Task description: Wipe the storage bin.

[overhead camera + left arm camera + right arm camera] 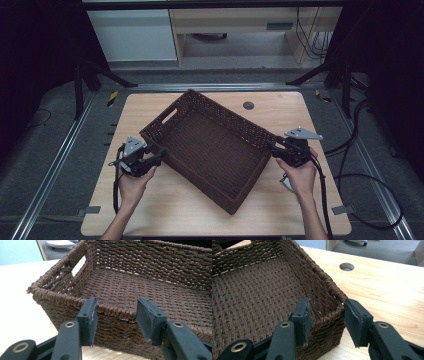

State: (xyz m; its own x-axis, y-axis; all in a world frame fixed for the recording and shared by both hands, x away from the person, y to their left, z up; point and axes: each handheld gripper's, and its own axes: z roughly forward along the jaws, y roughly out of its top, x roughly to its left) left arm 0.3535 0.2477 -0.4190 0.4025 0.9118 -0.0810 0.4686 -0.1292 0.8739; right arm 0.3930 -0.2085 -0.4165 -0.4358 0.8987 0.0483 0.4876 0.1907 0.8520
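A dark brown woven basket [212,150] lies turned at an angle on the wooden table [165,210], with nothing in it. My left gripper [159,153] is at the basket's left long wall [62,312]; its jaws stand apart, tips at the rim, and the wall runs across them rather than between them. My right gripper [274,147] points at the basket's right corner [334,307]. That corner sits between the parted jaws: the left pad [303,317] overlaps the wall and the right pad [354,322] hangs over the table beside it. I see no clamping.
A cut-out handle [168,116] opens in the basket's far-left end wall. A round cable hole [248,105] is in the table behind the basket. Bare tabletop lies in front of and to the right of the basket. Cables [367,190] trail on the floor at right.
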